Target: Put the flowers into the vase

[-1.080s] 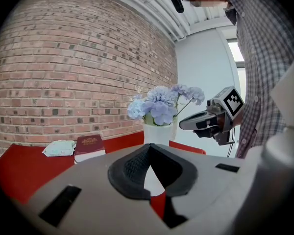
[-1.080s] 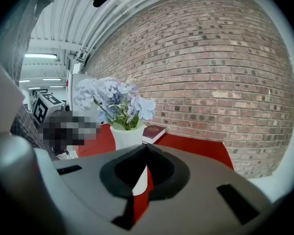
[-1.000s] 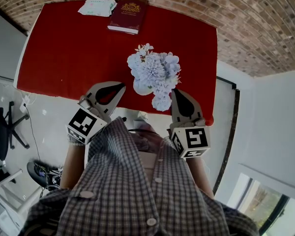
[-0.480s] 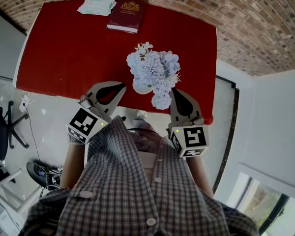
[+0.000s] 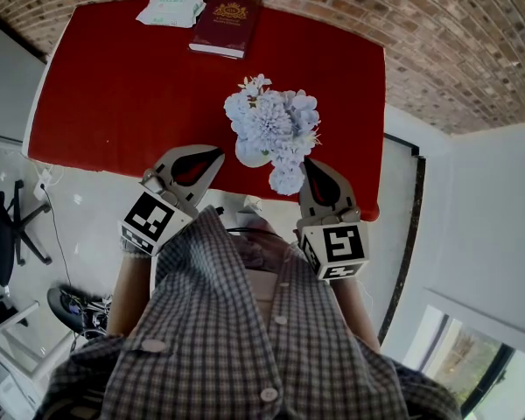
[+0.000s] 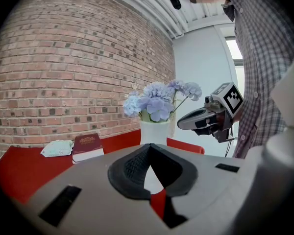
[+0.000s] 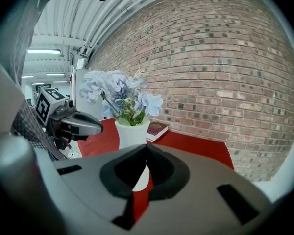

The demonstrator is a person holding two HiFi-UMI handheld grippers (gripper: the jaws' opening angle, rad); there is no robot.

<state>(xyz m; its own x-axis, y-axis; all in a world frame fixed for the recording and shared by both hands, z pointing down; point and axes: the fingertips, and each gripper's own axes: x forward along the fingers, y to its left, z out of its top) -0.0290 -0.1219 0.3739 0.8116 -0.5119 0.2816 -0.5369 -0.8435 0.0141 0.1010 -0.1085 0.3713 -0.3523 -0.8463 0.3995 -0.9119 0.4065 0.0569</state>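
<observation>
Tongs status: left gripper has its jaws pressed together at the tips, with nothing pinched. The only opening is the teardrop cut-out behind the tips, and the vase and red table show through it.

Right gripper is the same: tips together, nothing held, white vase and red cloth visible through the cut-out.

Positions from the head view:
- Both grippers sit at the near edge of the table, one on each side of the vase, with tips angled inward toward it.
- The left gripper tip is left of the vase base, near it but apart.
- The right gripper tip is just beside the lowest bloom, which overhangs on that side. The left gripper view shows a gap between that gripper and both the vase and the bloom above it, so there is no contact.

Task item: the flowers, pale blue and white heads, are already in the vase. The stems go down into its mouth and the heads spread above and over the rim. The vase stands upright on the table, close to the near edge and a little right of centre.

Other items:
- A dark red book and a white packet lie side by side at the far edge, against the brick wall, well apart from the vase.
- The person's checked shirt fills the bottom of the head view.
</observation>
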